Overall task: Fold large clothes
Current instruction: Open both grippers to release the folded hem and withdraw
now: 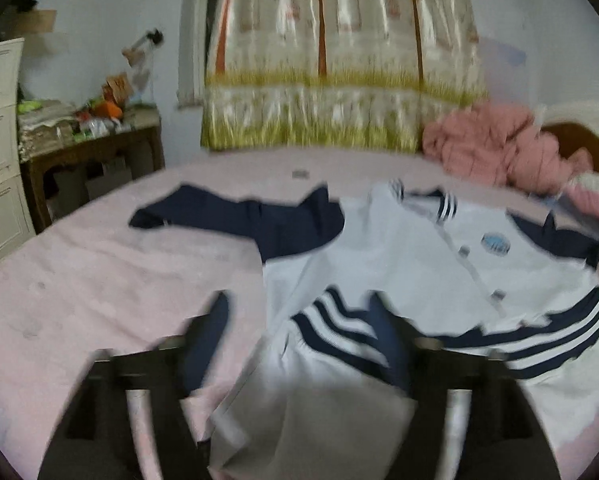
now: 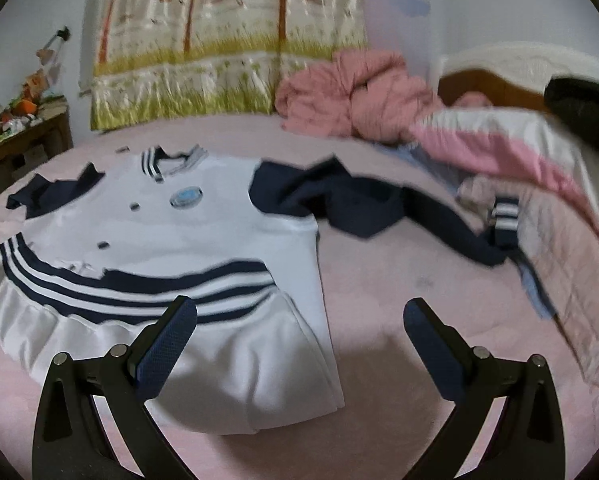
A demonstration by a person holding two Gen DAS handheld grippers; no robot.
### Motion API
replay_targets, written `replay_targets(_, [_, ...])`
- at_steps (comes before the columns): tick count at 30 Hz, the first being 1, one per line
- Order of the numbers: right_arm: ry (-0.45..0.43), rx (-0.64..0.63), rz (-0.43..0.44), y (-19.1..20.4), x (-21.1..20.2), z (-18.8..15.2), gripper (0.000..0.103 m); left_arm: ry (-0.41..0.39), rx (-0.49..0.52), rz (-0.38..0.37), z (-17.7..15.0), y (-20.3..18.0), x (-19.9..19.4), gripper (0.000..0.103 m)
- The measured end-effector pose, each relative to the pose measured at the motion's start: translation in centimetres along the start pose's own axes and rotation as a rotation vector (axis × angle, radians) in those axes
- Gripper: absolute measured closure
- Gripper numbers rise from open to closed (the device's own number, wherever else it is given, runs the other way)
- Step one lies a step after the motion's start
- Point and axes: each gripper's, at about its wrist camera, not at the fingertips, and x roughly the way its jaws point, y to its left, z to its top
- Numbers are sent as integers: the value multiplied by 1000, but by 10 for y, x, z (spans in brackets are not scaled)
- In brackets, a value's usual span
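spread flat across the pink bed (image 2: 379, 300): white jacket (image 2: 171, 216) with navy sleeves (image 2: 339, 200) flung out to either side, hem nearest, not yet folded. hovering over the hem corners with jaws apart and nothing between them: left claw (image 1: 299, 316) and right claw (image 2: 299, 320). likely at the start of folding; next, probably pinching a sleeve and drawing it across the chest.
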Motion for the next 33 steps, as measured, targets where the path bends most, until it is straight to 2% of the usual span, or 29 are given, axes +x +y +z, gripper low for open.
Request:
replay_targets(3, [-28, -9, 18, 8, -15, 3, 0, -38, 30, -16, 7, -7, -26, 15])
replay_targets(5, [-22, 19, 53, 11, -25, 6, 0, -49, 39, -40, 11, -15, -45, 14])
replay_targets(8, [-32, 64, 125, 14, -40, 6, 0, -69, 8, -130, 20, -20, -74, 12])
replay_targets(10, [-46, 78, 131, 18, -52, 2, 0, -115, -14, -120, 24, -23, -96, 0])
replay_targets(12, [-72, 95, 125, 21, -65, -6, 0, -165, -40, -131, 22, -24, -115, 0])
replay_targets(14, [-98, 95, 116, 27, -76, -14, 0, -180, -36, -146, 14, -26, -129, 0])
replay_targets(21, [-135, 28, 113, 49, -87, -22, 0, -146, 39, -132, -12, -39, -131, 0])
replay_targets(26, [-83, 12, 120, 53, -73, -28, 0, -150, 45, -132, -13, -44, -126, 0])
replay_targets(33, [-31, 22, 108, 47, -63, -34, 0, -97, 74, -147, -20, -51, -113, 0])
